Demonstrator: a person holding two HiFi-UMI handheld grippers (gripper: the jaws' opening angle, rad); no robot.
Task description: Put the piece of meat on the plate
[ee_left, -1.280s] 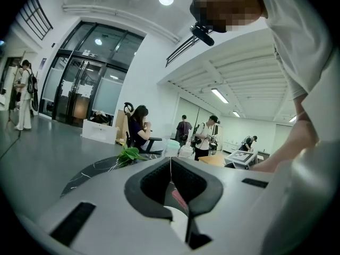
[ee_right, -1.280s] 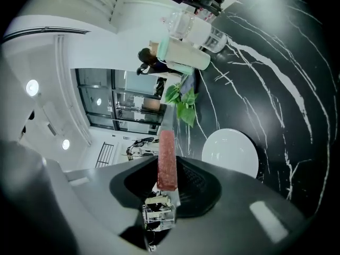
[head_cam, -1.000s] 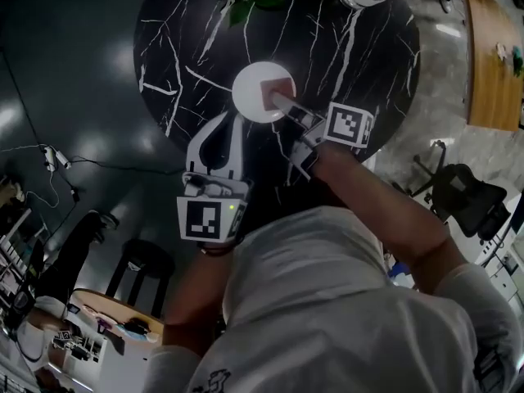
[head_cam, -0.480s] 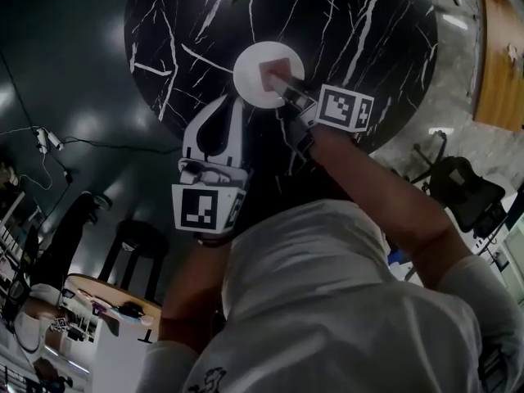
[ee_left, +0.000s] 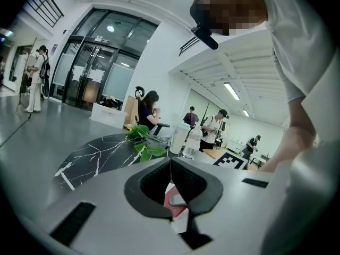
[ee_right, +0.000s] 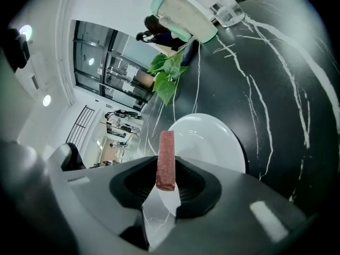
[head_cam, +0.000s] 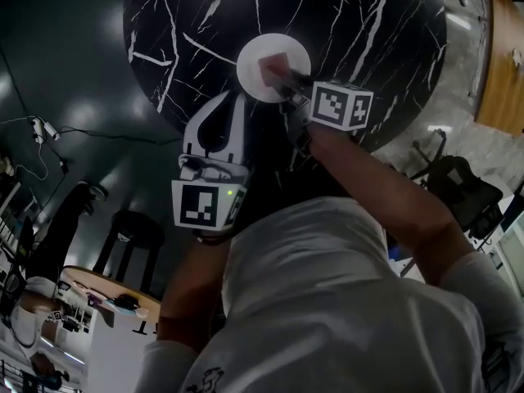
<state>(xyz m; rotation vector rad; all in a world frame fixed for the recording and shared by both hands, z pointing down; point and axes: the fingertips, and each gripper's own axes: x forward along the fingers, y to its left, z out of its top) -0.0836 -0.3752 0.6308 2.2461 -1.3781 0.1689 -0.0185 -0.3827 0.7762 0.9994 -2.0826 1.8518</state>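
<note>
A reddish slab of meat stands on edge between the jaws of my right gripper, which is shut on it. It hangs just above the near side of the white plate. In the head view the meat shows over the plate in the middle of the round black marble table, with the right gripper reaching in from the right. My left gripper hovers short of the plate, shut and empty. In the left gripper view its tips touch, and the meat shows through the gap.
Green leaves, a pale-green lidded bottle and a clear glass stand at the table's far side. Beyond the table edge are a wooden desk, a black chair and a stool. Several people stand in the background.
The right gripper has sunk toward the plate with the meat and rolled somewhat. The left gripper has dropped a little and stays shut.
</note>
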